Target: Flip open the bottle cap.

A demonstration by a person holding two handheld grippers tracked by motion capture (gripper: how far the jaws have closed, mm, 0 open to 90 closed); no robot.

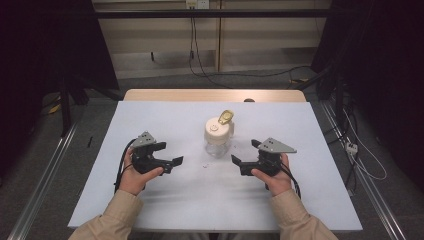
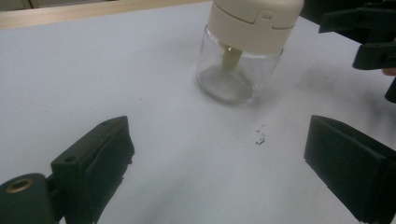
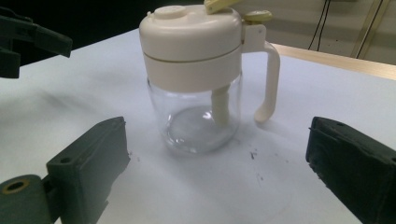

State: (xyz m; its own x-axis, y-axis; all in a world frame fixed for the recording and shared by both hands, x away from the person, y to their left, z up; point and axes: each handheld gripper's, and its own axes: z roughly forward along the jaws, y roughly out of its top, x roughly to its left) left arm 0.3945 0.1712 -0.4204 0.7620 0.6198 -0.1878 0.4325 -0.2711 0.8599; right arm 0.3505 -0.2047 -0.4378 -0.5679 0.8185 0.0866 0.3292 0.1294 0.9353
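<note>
A clear glass jar (image 1: 218, 140) with a cream lid, a cream side handle and a yellowish lever on top stands upright in the middle of the white sheet (image 1: 210, 200). My left gripper (image 1: 171, 153) rests to its left, jaws open and empty, pointing toward the jar. To the jar's right my right gripper (image 1: 245, 151) is open and empty too. In the left gripper view the jar (image 2: 238, 56) is ahead and apart from my left gripper (image 2: 218, 137). The right gripper view has the jar (image 3: 191, 79) just beyond my right gripper (image 3: 217, 140), untouched.
The sheet covers a wooden table whose far edge (image 1: 215, 95) shows bare. Small dark specks (image 2: 259, 136) lie on the sheet in front of the jar. Cables (image 1: 360, 160) and metal rails run along the floor on both sides.
</note>
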